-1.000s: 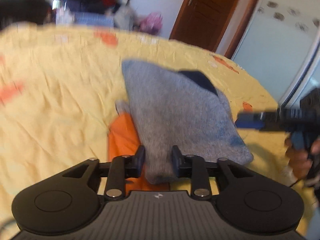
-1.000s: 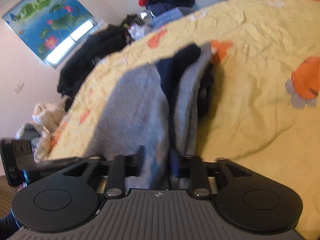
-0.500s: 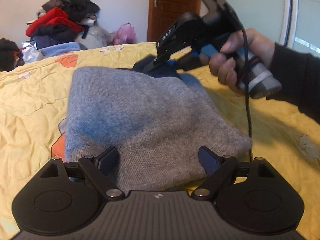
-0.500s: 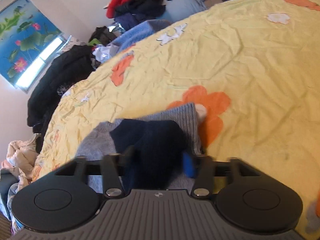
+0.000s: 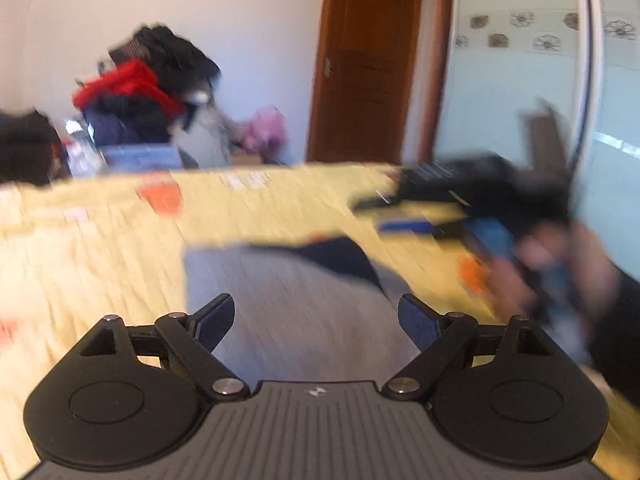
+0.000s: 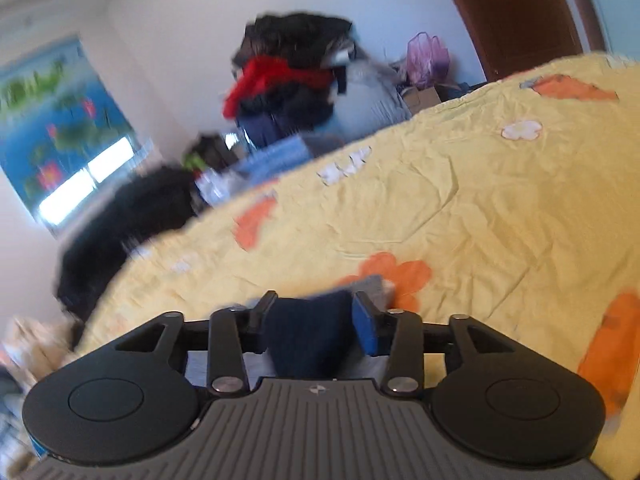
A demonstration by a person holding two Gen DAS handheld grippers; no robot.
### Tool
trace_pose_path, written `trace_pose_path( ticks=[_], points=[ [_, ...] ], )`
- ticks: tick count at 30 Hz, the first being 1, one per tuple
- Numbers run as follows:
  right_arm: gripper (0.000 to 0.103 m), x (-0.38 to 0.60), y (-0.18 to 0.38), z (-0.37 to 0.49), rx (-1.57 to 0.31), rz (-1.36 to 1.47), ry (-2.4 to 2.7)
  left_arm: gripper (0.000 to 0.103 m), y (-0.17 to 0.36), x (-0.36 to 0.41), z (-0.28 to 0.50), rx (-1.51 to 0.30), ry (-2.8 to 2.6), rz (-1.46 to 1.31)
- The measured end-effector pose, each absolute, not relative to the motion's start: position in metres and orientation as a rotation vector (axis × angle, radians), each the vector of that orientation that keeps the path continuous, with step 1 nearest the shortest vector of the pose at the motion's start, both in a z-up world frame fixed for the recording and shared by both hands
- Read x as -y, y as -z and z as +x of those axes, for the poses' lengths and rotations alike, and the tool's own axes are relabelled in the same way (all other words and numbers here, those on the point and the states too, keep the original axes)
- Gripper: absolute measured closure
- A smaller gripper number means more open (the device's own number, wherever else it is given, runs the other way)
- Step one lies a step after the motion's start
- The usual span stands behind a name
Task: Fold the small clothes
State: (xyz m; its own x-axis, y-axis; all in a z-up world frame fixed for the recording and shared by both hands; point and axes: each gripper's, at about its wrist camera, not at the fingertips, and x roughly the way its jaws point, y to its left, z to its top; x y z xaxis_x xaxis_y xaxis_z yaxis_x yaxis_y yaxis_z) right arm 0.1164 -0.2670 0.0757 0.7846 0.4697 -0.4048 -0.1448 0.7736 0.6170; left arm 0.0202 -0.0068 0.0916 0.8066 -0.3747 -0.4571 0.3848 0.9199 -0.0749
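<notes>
On the yellow flowered bedspread (image 6: 480, 208) the grey sweater (image 5: 304, 312) lies folded; left gripper (image 5: 316, 320) is spread empty, right gripper (image 6: 316, 320) has just been opening around its navy collar (image 6: 308, 332). Only tidying seems left.

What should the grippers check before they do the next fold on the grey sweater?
1. Left gripper let go of the grey sweater: ok. Its fingers stand wide apart over the knit and have just been opening.
2. Right gripper let go: cannot tell. Its fingers have just been opening, but the navy collar sits between them, close to both.
3. Sweater lying on the yellow bedsheet: ok.
4. Edges lined up neatly: cannot tell, both views are blurred.
5. Grippers apart from each other: ok, the right one shows off to the side in the left wrist view.
</notes>
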Motion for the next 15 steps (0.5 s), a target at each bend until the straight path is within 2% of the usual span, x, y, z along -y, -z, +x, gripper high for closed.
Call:
trace_pose_path(
  ticks=[4, 7, 9, 10, 11, 15],
  points=[
    [0.054, 0.248, -0.066, 0.123, -0.658, 0.696, -0.409, 0.013, -0.076, 0.014, 0.087, -0.612, 0.397, -0.043],
    [0.049, 0.239, -0.043, 0.141, -0.782, 0.730, -0.403, 0.015, -0.047, 0.017, 0.111, -0.713, 0.349, -0.050],
    [0.071, 0.234, -0.026, 0.148, -0.821, 0.662, -0.369, 0.012, -0.039, 0.030, 0.101, -0.663, 0.335, 0.058],
    [0.093, 0.231, -0.023, 0.148, -0.818, 0.610, -0.346, 0.011, -0.033, 0.041, 0.094, -0.648, 0.321, 0.128],
    [0.103, 0.231, -0.021, 0.150, -0.827, 0.585, -0.324, 0.010, -0.028, 0.046, 0.089, -0.632, 0.313, 0.169],
    [0.103, 0.247, -0.017, 0.155, -0.869, 0.706, -0.356, 0.009, -0.028, 0.042, 0.088, -0.631, 0.316, 0.138]
  ],
)
